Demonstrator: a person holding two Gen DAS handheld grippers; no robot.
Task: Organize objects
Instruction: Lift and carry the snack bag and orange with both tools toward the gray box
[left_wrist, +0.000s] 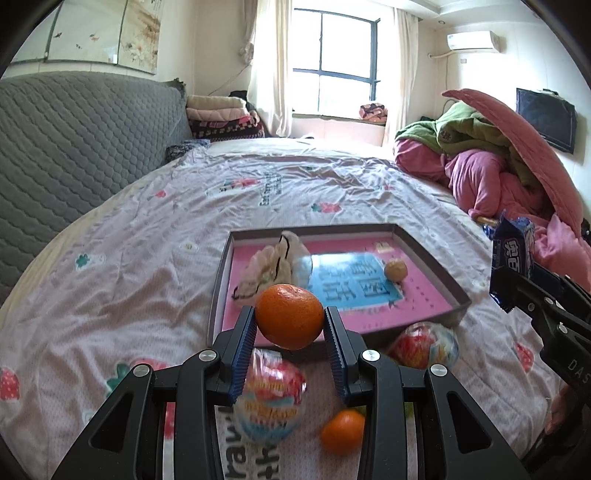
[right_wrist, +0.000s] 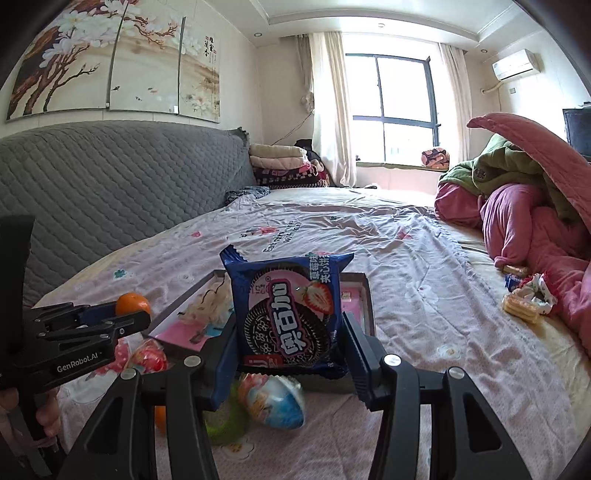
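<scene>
The bed (left_wrist: 332, 192), spread with a wrinkled pale sheet printed with strawberries, is soft and uneven, so anything set down or dropped on it may roll.

Just ahead of the left hand-held gripper (left_wrist: 290, 325) lies the shallow cardboard box lid with a pink printed floor and dark rim (left_wrist: 430, 254), already holding a crumpled translucent plastic bag (left_wrist: 273, 266) and a small brown round snack (left_wrist: 395, 270). Its walls are low; a round fruit released from any height could bounce or roll over them.

The right hand-held gripper (right_wrist: 290, 339) is clamped on the lower sides of a blue foil packet of strawberry sandwich biscuits (right_wrist: 288, 314), held upright above the lid's near rim. The foil is slick and puffy, so I judge it could slide out or swing, and a harder squeeze might crush the biscuits.

Below and between both tools sit two foil-wrapped egg-shaped sweets (left_wrist: 271, 398) (left_wrist: 424, 345). Lowering either tool blindly could knock them away.

The left hand-held gripper grips a round orange mandarin (left_wrist: 290, 315) near its fingertips, raised over the lid's near edge. Contact is at the very tips on a curved skin, so it may squirt forward if the grip tightens or loosens unevenly.

A second, smaller mandarin (left_wrist: 341, 430) lies on the sheet beneath the left tool's right finger. With both tools converging on the same lid, they could collide.
</scene>
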